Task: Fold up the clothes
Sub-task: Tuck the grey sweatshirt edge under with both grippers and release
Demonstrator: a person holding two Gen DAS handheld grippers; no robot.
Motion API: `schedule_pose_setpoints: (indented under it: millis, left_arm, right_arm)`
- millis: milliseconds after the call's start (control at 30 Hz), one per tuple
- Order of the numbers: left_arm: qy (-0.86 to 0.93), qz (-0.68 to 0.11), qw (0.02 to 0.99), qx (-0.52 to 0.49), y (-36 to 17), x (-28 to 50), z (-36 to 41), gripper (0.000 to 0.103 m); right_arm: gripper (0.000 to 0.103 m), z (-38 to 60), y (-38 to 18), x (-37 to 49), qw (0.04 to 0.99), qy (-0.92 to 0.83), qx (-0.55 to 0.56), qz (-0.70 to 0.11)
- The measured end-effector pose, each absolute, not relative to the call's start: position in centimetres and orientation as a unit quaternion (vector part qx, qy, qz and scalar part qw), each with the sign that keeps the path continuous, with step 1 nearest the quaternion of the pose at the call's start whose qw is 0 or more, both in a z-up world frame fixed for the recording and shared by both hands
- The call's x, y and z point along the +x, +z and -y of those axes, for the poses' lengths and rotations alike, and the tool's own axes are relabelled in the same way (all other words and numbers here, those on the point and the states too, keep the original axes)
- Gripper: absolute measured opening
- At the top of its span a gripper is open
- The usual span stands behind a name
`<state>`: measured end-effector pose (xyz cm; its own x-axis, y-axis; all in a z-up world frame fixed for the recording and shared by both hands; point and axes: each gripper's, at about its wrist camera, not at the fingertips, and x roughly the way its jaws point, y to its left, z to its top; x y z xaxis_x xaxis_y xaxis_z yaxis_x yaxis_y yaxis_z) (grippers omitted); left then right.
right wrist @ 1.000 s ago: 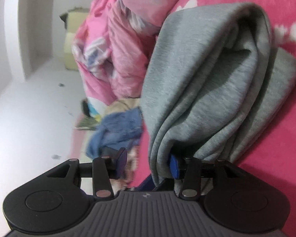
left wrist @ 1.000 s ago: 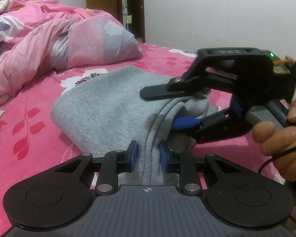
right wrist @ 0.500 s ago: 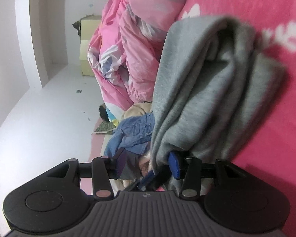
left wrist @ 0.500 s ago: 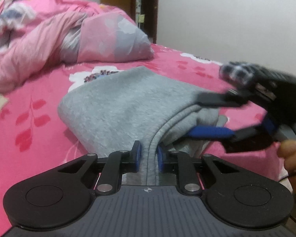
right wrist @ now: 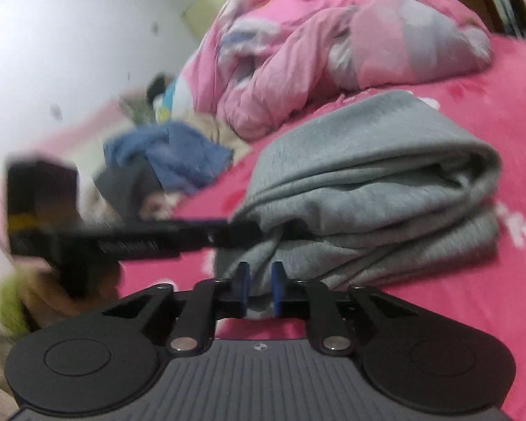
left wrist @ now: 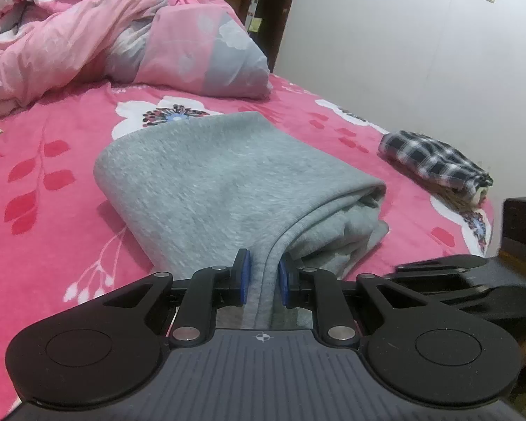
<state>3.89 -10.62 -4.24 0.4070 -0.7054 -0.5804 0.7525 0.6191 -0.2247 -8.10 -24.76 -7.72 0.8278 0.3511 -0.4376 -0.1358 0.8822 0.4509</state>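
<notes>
A grey garment [left wrist: 228, 175] lies folded in thick layers on the pink floral bed sheet [left wrist: 52, 161]. My left gripper [left wrist: 263, 280] is shut on a seamed edge at the garment's near end. The right gripper [left wrist: 403, 273] shows as black fingers low at the right, beside that same end. In the blurred right wrist view the grey garment [right wrist: 368, 182] fills the middle. My right gripper [right wrist: 260, 289] is closing its jaws, with a bunch of grey cloth between the blue pads. The left gripper [right wrist: 242, 228] reaches into the garment from the left.
A rumpled pink quilt [left wrist: 122, 35] is heaped at the back of the bed. A folded black-and-white plaid garment [left wrist: 435, 161] lies near the bed's right edge by the white wall. A blue garment [right wrist: 168, 154] sits in a pile of clothes at the left.
The right gripper has rolled from sideways to level and drawn back off the fold to the garment's near corner, its jaws narrowing on cloth. The left gripper tightened on the seamed edge.
</notes>
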Motion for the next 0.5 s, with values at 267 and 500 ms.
schedule_pose_setpoints:
  millis: [267,500]
  left_arm:
    - [-0.436,-0.332,0.836,0.022,-4.4,4.3,10.2,0.016]
    - [-0.452,-0.319,0.831,0.059,-4.6,3.1,10.2,0.018]
  right_arm:
    - [0.005,21.7,-8.5,-5.3,0.958,0.094,0.112,-0.248]
    - [0.005,22.7,-9.2,-5.9,0.963,0.075,0.153,-0.21]
